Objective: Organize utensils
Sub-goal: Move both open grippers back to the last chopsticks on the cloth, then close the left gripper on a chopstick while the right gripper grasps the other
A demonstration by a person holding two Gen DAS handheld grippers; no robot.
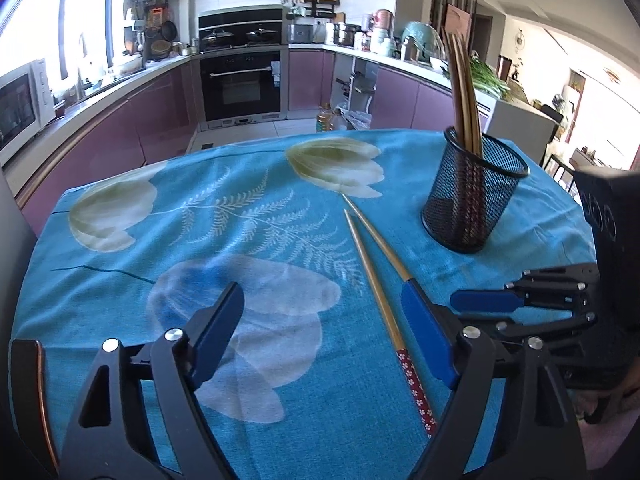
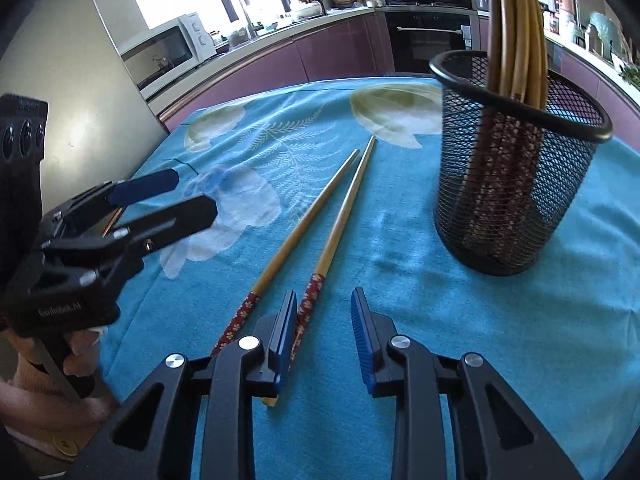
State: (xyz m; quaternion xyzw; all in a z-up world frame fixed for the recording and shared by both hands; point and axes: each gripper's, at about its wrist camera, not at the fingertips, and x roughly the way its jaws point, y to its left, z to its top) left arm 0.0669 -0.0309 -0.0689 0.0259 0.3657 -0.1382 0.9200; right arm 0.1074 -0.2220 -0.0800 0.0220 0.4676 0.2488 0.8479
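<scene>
Two chopsticks (image 2: 316, 236) lie loose on a blue tablecloth (image 2: 400, 320) printed with pale tulips and fern fronds, their bare tips pointing away toward the kitchen and their red, flower-patterned ends nearest the grippers. The two lie close together, nearly meeting at the tips and spreading apart toward the patterned ends. To their right stands a black mesh cup (image 2: 516, 160), upright on the cloth, apart from the loose pair, with several more chopsticks (image 2: 516, 32) standing in it, patterned ends down. The right gripper (image 2: 324, 336) is low over the cloth at the patterned ends: its jaws stand partly apart, empty, with the left pad just beside the end of the right-hand chopstick and nothing pinched between the pads. Whether that pad touches the stick cannot be told. The left gripper (image 1: 320, 332) hangs to the left with its jaws spread wide; from its own camera one chopstick runs between its fingers near the right pad, unpressed, while the other passes behind that pad. In the right wrist view a hand (image 2: 82, 354) grips the left gripper's handle. Behind the table run purple cabinets, an oven (image 1: 242, 80) and a microwave (image 2: 168, 46).
</scene>
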